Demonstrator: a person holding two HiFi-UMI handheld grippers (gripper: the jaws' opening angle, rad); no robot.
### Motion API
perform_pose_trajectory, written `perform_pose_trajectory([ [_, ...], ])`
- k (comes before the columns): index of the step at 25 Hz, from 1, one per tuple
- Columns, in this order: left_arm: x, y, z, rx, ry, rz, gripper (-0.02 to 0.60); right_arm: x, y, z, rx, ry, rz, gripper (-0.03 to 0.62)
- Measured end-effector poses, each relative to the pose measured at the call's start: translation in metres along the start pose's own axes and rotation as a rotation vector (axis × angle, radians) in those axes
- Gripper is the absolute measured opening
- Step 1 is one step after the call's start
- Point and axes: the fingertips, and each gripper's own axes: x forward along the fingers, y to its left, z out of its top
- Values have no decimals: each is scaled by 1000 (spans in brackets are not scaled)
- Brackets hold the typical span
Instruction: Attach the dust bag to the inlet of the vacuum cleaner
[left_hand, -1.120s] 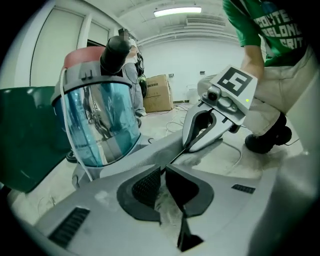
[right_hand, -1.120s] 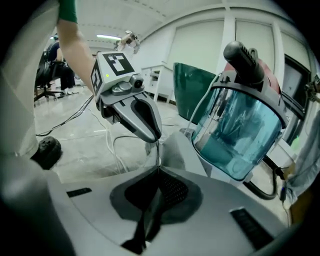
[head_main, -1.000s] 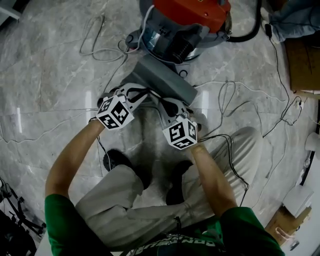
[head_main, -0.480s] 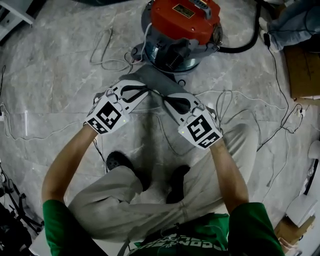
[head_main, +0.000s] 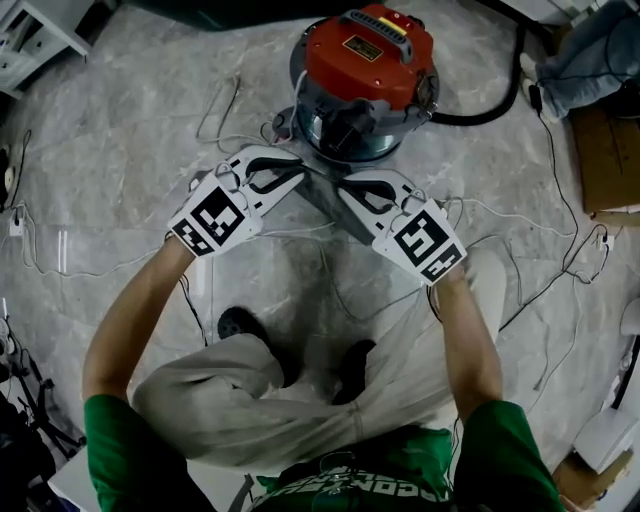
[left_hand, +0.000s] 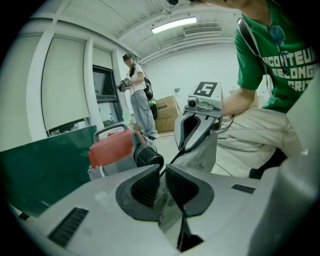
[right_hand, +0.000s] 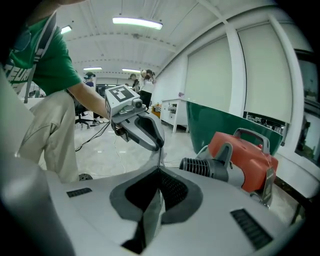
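Raised: dust bag (head_main: 328, 205) | jaws of left gripper (head_main: 298, 174) and right gripper (head_main: 347, 191) pinched on its edges | inlet (left_hand: 148, 156) of vacuum cleaner (head_main: 366, 58): bag not yet fitted

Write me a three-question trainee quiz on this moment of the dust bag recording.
1. True or false: the left tongs are empty.
2. The top of the vacuum cleaner is: A green, B red, C blue.
3. Fill in: the right tongs pinch the ____.
Key: 1 false, they clamp the dust bag; 2 B; 3 dust bag.
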Motion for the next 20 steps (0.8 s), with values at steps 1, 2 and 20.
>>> perform_pose_trajectory([
  [1,0,3,2,8,8,-3,35,0,-2,2,-3,-8,-1,12],
  [2,0,7,4,16,16,-5,35,1,-4,4,-6,-15,-3,12],
  [20,14,23,-3,11,108,-38,52,2,-22,9,5,-109,-51,13],
])
